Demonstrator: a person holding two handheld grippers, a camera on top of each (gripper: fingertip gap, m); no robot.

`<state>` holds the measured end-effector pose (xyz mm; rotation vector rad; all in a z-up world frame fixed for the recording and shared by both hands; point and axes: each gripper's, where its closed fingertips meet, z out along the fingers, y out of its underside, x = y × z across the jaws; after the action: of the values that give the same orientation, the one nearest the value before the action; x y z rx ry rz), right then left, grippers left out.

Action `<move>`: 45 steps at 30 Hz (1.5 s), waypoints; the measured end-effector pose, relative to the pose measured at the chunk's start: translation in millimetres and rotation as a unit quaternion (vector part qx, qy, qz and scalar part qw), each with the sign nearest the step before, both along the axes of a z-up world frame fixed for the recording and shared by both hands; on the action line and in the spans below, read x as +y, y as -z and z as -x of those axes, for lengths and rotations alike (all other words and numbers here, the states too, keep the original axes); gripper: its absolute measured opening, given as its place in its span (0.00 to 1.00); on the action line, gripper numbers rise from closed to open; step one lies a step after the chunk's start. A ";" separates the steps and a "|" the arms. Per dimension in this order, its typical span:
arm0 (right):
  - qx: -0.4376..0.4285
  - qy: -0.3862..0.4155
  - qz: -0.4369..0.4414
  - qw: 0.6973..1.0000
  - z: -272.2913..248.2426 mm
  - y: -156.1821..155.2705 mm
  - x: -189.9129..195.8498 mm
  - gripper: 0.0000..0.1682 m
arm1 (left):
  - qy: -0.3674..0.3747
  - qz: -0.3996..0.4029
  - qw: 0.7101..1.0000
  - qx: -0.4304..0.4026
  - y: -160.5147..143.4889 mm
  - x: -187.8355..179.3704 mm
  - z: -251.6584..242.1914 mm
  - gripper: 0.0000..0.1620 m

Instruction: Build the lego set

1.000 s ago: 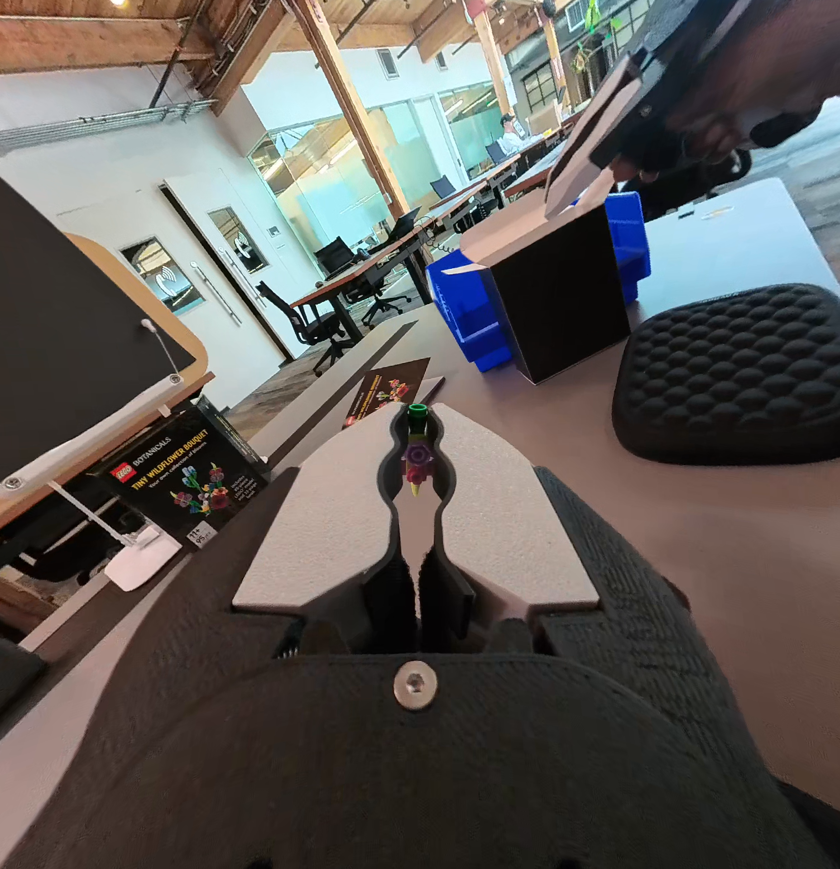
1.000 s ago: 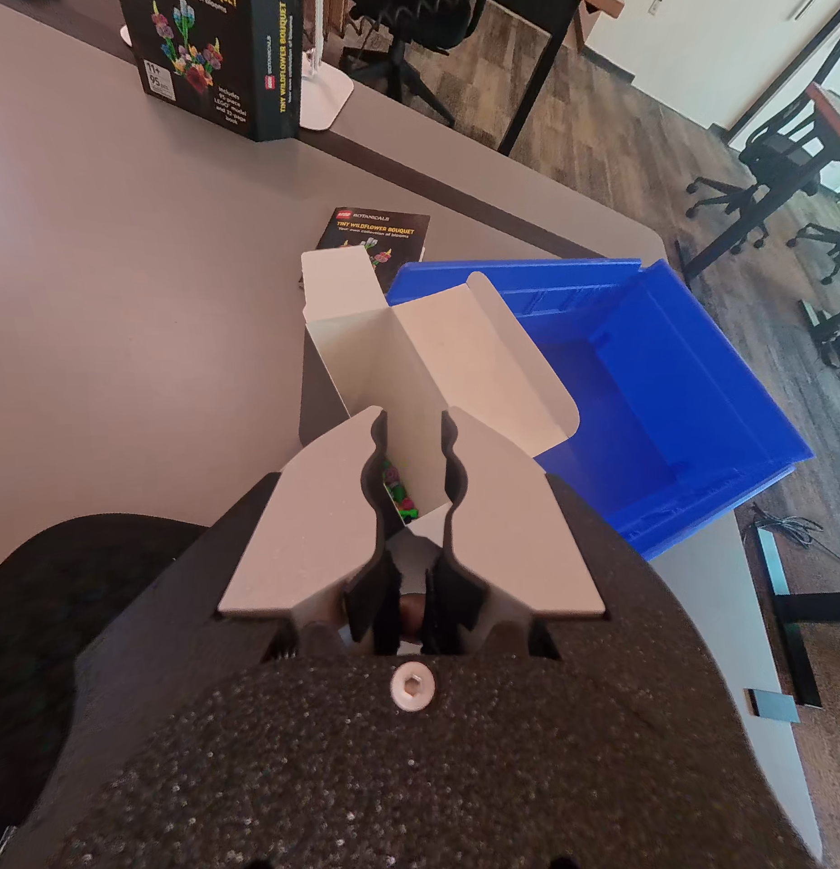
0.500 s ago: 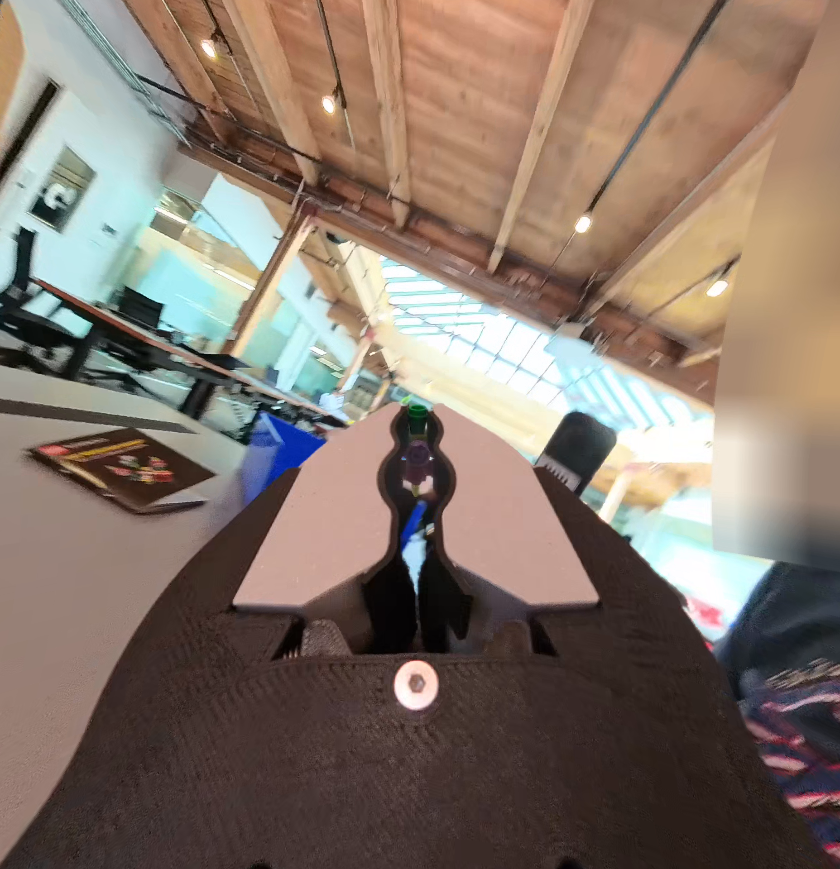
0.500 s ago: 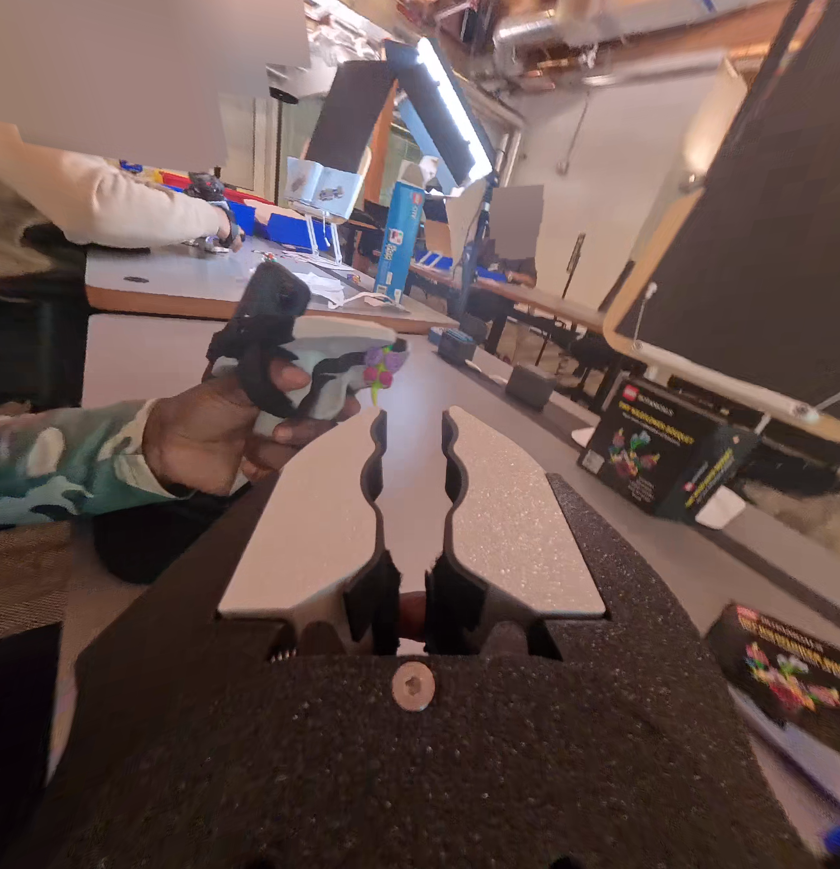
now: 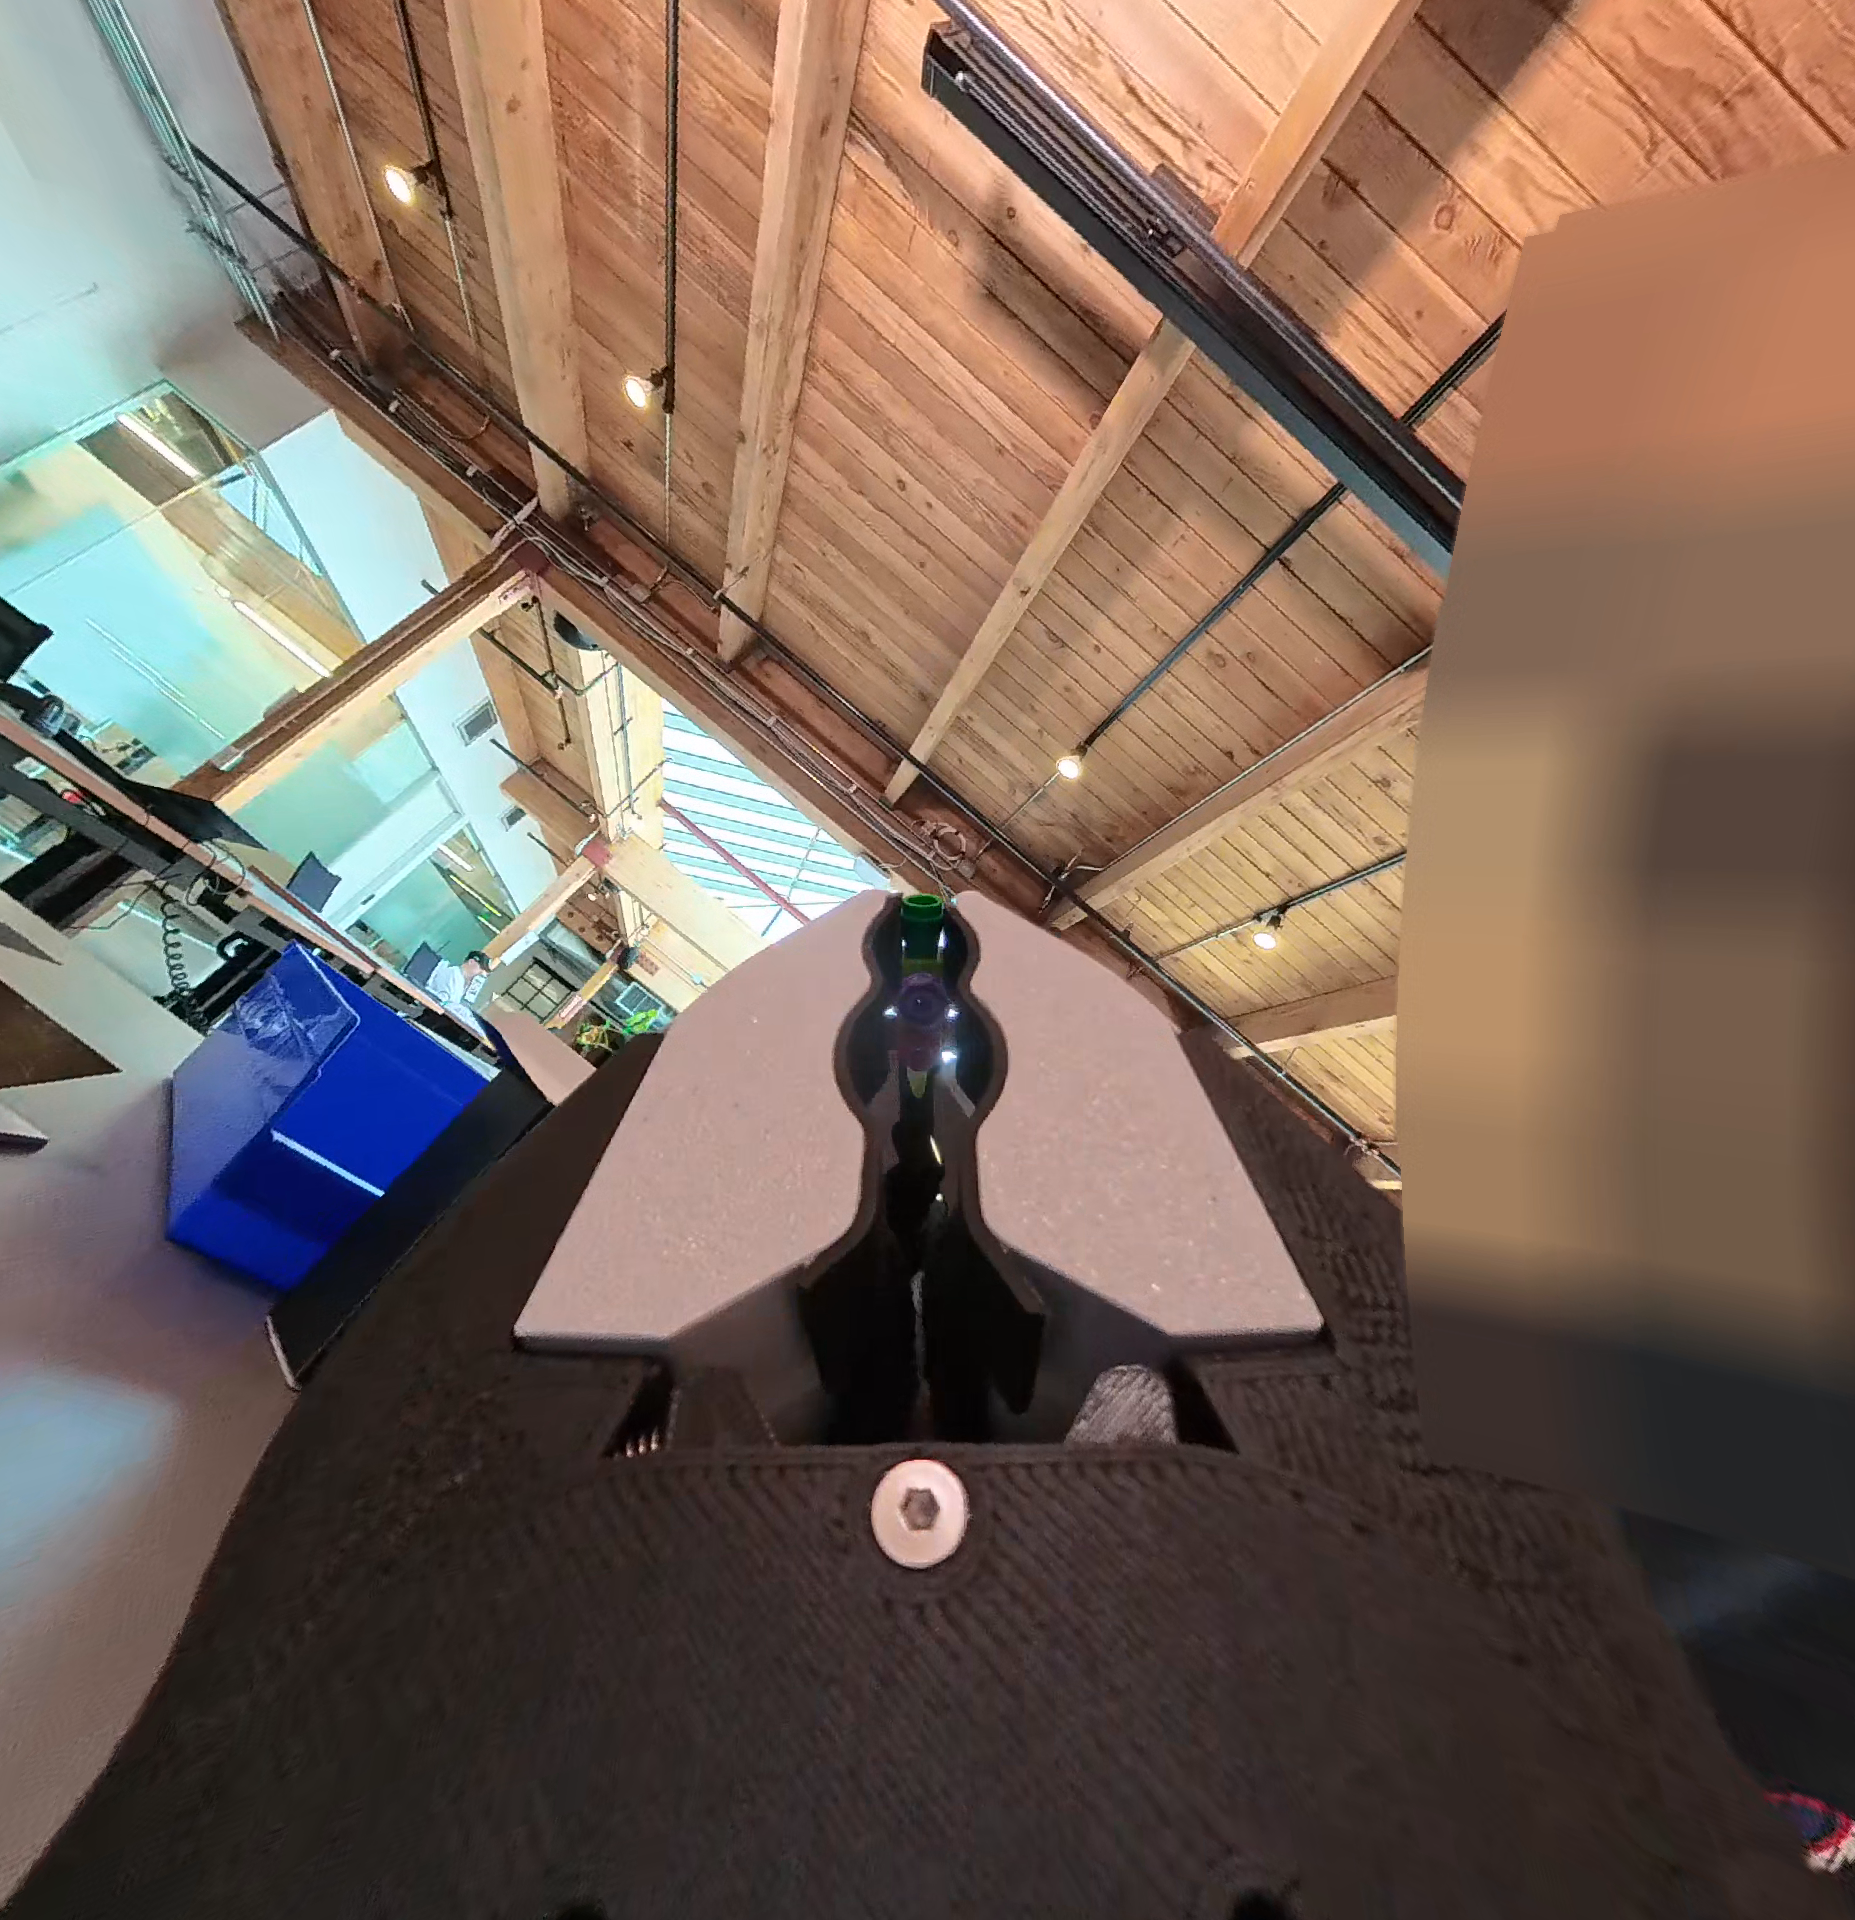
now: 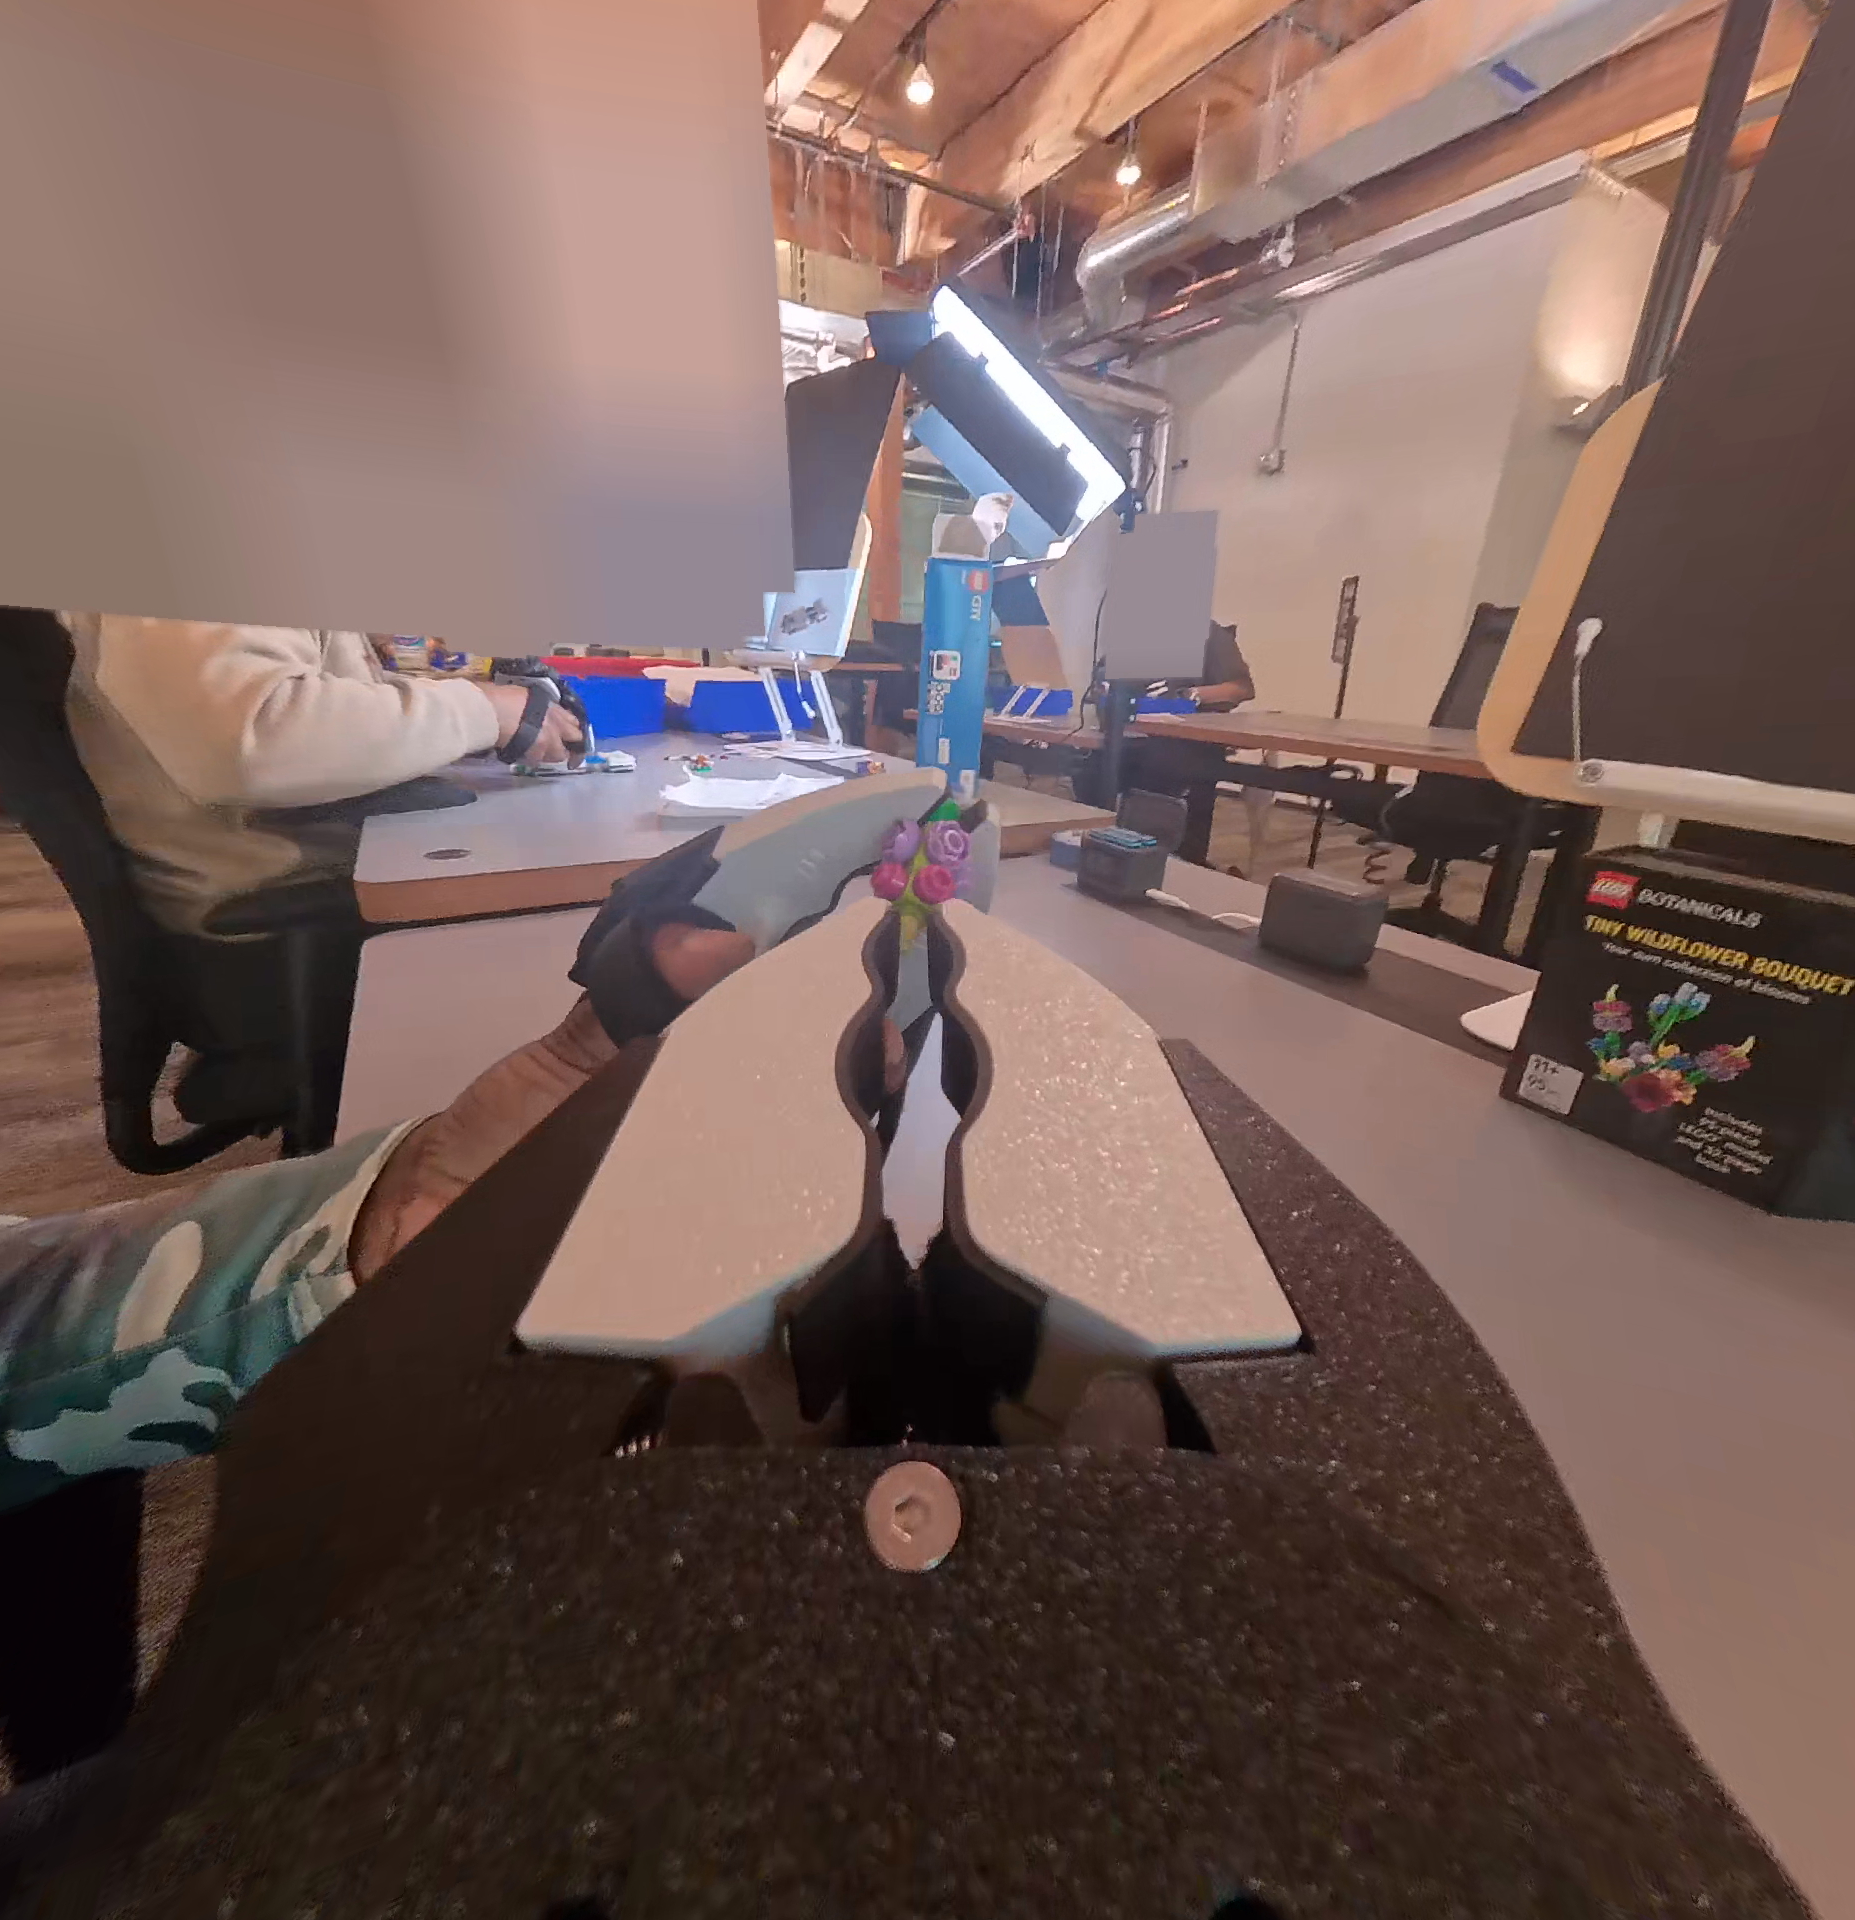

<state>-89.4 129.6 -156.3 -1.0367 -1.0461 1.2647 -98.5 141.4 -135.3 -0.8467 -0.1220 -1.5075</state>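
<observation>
A small lego flower (image 6: 923, 862) has purple and magenta blossoms, a lime stem end and a green top. In the right wrist view my left gripper (image 6: 850, 842), held in a gloved hand, is shut on it above the grey table (image 6: 1525, 1351). My right gripper (image 6: 910, 925) meets it head on. Its fingers are closed to a narrow gap on the lime stem end. In the left wrist view my left gripper (image 5: 923, 920) points up at the wooden ceiling, with the flower (image 5: 921, 1003) clamped between its tips and the green top sticking out.
The black lego set box (image 6: 1692, 1029) stands at the right on the table. A blue bin (image 5: 310, 1122) and a black carton (image 5: 403, 1236) sit to the left of my left gripper. A black board on a stand (image 6: 1733, 468) rises at the right. Another person works at a far table. The grippers are tip to tip, or close to it.
Both grippers have lifted off the table and turned toward each other. My right gripper left the carton and its open fingers have closed on the flower's stem end. My left gripper now points more upward.
</observation>
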 end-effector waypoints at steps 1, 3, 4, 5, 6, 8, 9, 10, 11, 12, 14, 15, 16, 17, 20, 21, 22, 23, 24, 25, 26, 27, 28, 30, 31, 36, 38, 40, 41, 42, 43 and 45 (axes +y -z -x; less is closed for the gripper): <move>-0.007 -0.006 0.003 1.000 0.6 1.5 -0.2 0.03 | -0.002 -0.001 1.000 0.001 0.0 0.0 -0.1 0.04; -0.012 -0.011 0.006 1.000 1.0 2.9 -0.4 0.03 | -0.004 -0.002 1.000 0.001 0.5 0.2 -0.3 0.04; -0.016 -0.013 0.008 1.000 1.2 3.9 -0.3 0.03 | -0.005 -0.002 1.000 0.001 0.8 0.5 -0.5 0.04; -0.020 -0.015 0.008 1.000 1.7 5.2 -0.7 0.03 | -0.006 -0.003 1.000 0.001 1.2 0.7 -0.7 0.04; -0.023 -0.018 0.009 1.000 2.2 6.6 -1.1 0.03 | -0.006 -0.003 1.000 0.002 1.3 0.8 -1.3 0.04; -0.020 -0.020 0.010 1.000 1.4 6.4 -0.7 0.02 | -0.006 -0.007 1.000 0.005 1.0 0.2 -3.1 0.04; -0.015 -0.021 0.010 1.000 0.1 5.1 -0.4 0.02 | -0.006 -0.010 1.000 0.006 0.6 -0.1 -3.6 0.04; -0.014 -0.022 0.012 1.000 -1.2 4.8 0.3 0.02 | -0.007 -0.012 1.000 0.011 0.9 -0.3 -4.4 0.04; -0.019 -0.025 0.013 0.999 -2.5 5.2 0.9 0.02 | -0.008 -0.013 1.000 0.022 1.6 -0.2 -5.6 0.04; -0.025 -0.029 0.011 0.999 -4.2 5.8 1.7 0.02 | -0.009 -0.017 0.999 0.039 2.4 -0.5 -7.3 0.04; -0.047 -0.035 -0.005 0.998 -10.1 7.8 3.6 0.01 | 0.002 -0.032 0.994 0.109 5.0 -2.8 -13.5 0.05; -0.070 -0.041 -0.017 0.997 -13.8 11.3 4.5 0.01 | 0.013 -0.039 0.985 0.168 8.9 -4.8 -17.6 0.13; -0.103 -0.048 -0.031 0.993 -18.0 17.0 5.5 0.02 | 0.022 -0.042 0.969 0.244 16.6 -6.9 -21.3 0.21; -0.136 -0.053 -0.048 0.988 -22.7 22.7 6.9 0.02 | 0.023 -0.042 0.942 0.332 28.4 -9.3 -24.0 0.27; -0.249 -0.077 -0.103 0.960 -35.6 43.9 7.1 0.02 | -0.027 -0.056 0.818 0.572 66.5 -15.3 -23.1 0.33; -0.281 -0.080 -0.128 0.948 -38.5 50.5 6.6 0.02 | -0.040 -0.066 0.786 0.613 72.8 -17.1 -24.7 0.33; -0.307 -0.082 -0.156 0.935 -40.5 56.2 6.2 0.02 | -0.046 -0.074 0.767 0.636 76.3 -18.3 -28.4 0.33; -0.330 -0.083 -0.180 0.923 -41.9 61.5 5.8 0.02 | -0.043 -0.078 0.757 0.648 78.4 -19.1 -33.8 0.32; -0.346 -0.084 -0.198 0.913 -42.6 65.3 5.3 0.02 | -0.037 -0.080 0.749 0.657 81.1 -19.6 -39.5 0.29; -0.356 -0.088 -0.212 0.906 -43.0 67.9 3.9 0.02 | -0.032 -0.082 0.738 0.669 85.4 -19.4 -44.5 0.28; -0.362 -0.094 -0.221 0.901 -43.4 69.7 2.1 0.02 | -0.030 -0.081 0.723 0.686 91.1 -18.7 -47.9 0.26; -0.368 -0.099 -0.228 0.896 -44.0 71.7 0.5 0.02 | -0.029 -0.080 0.705 0.704 97.4 -17.7 -49.9 0.25; -0.374 -0.100 -0.237 0.891 -44.5 74.0 -0.1 0.02 | -0.031 -0.079 0.692 0.717 102.4 -16.4 -51.2 0.23; -0.388 -0.101 -0.253 0.881 -45.6 79.0 -0.6 0.02 | -0.032 -0.079 0.681 0.728 106.6 -15.0 -53.9 0.21; -0.392 -0.102 -0.258 0.877 -46.0 81.0 -1.4 0.02 | -0.028 -0.079 0.682 0.727 107.2 -15.5 -55.8 0.19; -0.400 -0.111 -0.277 0.867 -46.8 84.9 -6.6 0.02 | -0.009 -0.070 0.682 0.728 113.2 -16.4 -59.6 0.17; -0.399 -0.114 -0.280 0.866 -47.3 84.3 -8.1 0.02 | 0.000 -0.069 0.678 0.732 116.2 -17.6 -60.6 0.13; -0.397 -0.116 -0.282 0.866 -47.9 83.7 -8.6 0.02 | 0.000 -0.073 0.679 0.731 115.6 -18.2 -61.4 0.13; -0.392 -0.115 -0.282 0.868 -47.6 82.4 -8.5 0.02 | -0.003 -0.075 0.680 0.729 114.2 -18.1 -61.2 0.13; -0.383 -0.110 -0.279 0.874 -46.7 80.1 -7.9 0.02 | -0.008 -0.077 0.683 0.726 112.2 -17.6 -60.6 0.12; -0.372 -0.107 -0.269 0.882 -45.9 77.2 -7.8 0.02 | -0.012 -0.080 0.687 0.722 109.7 -17.2 -60.0 0.12; -0.350 -0.110 -0.230 0.902 -45.4 72.6 -8.3 0.03 | -0.014 -0.083 0.691 0.718 106.7 -18.2 -58.4 0.12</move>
<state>-44.0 121.4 -229.0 -1.0303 -1.9533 0.7371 -40.1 123.3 -242.0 -1.6230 1.1424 -0.4446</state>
